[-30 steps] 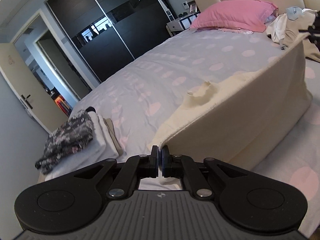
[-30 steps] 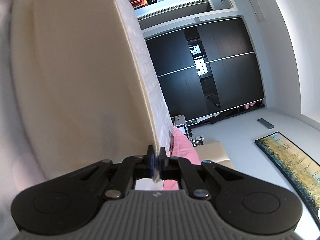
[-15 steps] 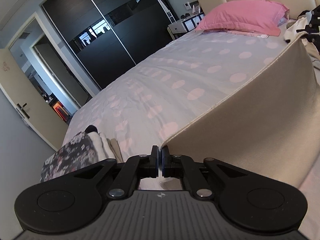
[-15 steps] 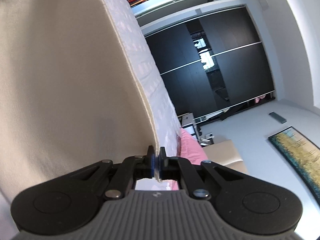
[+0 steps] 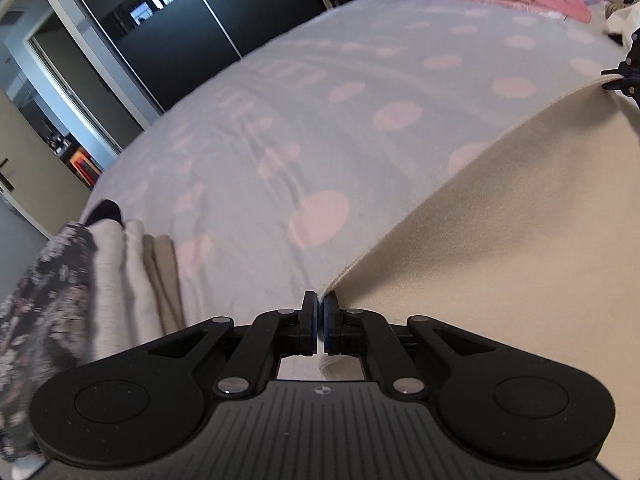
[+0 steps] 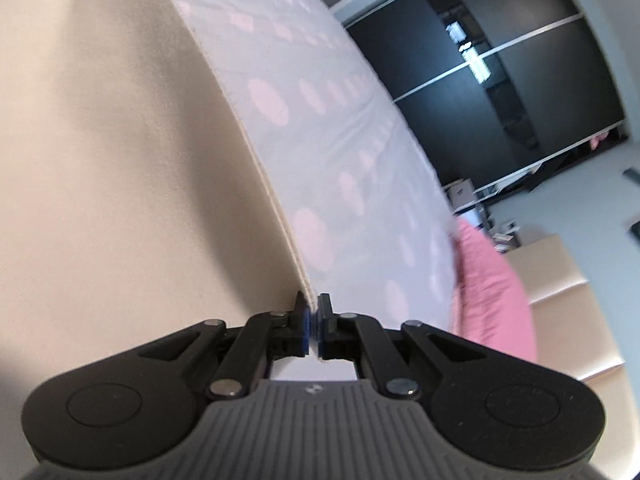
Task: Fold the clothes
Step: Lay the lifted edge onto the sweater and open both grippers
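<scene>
The cream garment (image 5: 500,240) stretches as a smooth, taut sheet over the dotted bed (image 5: 320,120), its stitched edge straight between my two grippers. My left gripper (image 5: 320,320) has its fingers pinched tight on one corner; my right gripper (image 6: 313,320) has its fingers clamped on the other.

The left tool (image 5: 319,322) points forward and down, its two black fingers (image 5: 308,320) pressed together on a corner of the cream garment (image 5: 500,240). The right tool (image 6: 313,330) is likewise clamped tight on the same garment's edge (its tip shows at the far right of the left wrist view), with both linkages drawn fully inward.
</scene>
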`<action>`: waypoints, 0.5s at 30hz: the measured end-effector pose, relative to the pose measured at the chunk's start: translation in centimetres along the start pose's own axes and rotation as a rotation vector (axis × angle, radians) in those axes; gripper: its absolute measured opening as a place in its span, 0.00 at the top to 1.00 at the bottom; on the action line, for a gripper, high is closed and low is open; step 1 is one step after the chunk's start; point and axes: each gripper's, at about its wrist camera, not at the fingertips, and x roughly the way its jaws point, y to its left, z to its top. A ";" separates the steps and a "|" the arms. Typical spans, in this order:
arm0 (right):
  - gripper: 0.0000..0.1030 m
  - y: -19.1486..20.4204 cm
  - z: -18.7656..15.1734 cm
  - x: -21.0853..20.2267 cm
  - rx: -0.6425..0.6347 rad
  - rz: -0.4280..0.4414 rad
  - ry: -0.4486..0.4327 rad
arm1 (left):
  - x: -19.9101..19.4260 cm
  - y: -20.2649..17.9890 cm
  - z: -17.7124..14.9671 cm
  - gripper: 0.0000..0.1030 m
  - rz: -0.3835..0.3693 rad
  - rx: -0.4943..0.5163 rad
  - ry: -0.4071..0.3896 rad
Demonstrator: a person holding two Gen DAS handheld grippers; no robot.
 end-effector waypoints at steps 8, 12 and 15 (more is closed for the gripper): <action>0.94 1.3 -0.5 3.5 0.122 0.118 0.061 | 3.4 -0.6 -1.2 0.90 -0.010 -0.044 0.045; 0.90 1.2 -0.8 3.0 0.126 0.104 0.078 | 2.5 0.4 -1.2 0.76 0.011 -0.078 0.036; 0.70 0.3 -0.8 2.8 0.122 0.055 0.104 | 1.2 1.3 -1.2 0.64 0.053 -0.087 0.026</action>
